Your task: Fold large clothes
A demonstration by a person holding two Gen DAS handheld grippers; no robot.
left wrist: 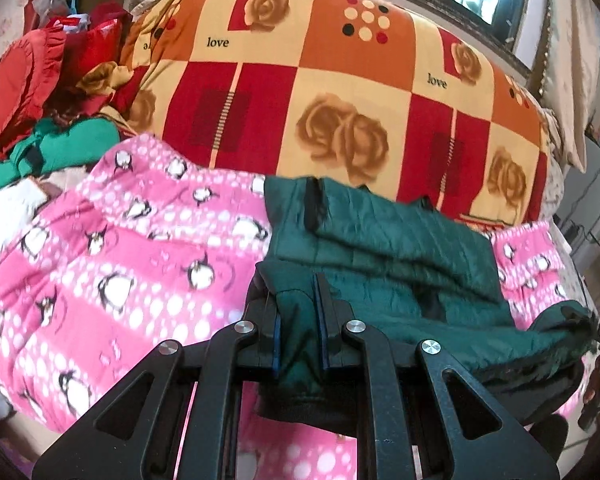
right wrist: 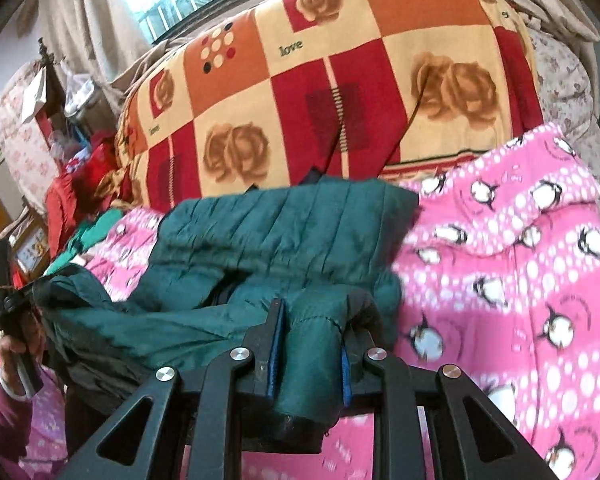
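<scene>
Both grippers clenched on jacket: left (left wrist: 298,322), right (right wrist: 306,354), each pinching a near-edge bunch. Jacket (left wrist: 400,264) lies on pink blanket (left wrist: 120,264), quilt (left wrist: 340,92) behind. Looks puffy, soft, slick & light imo; you'd want grips deep at hem/corners so it won't slide out.

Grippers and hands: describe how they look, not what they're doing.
Both the left gripper and the right gripper are matte black, with angular linkage bars, triangular cut-outs and round silver pivot screws. Their fingers carry blue pads. In the right wrist view, the person's left hand shows a magenta sleeve with a pale cuff.
</scene>
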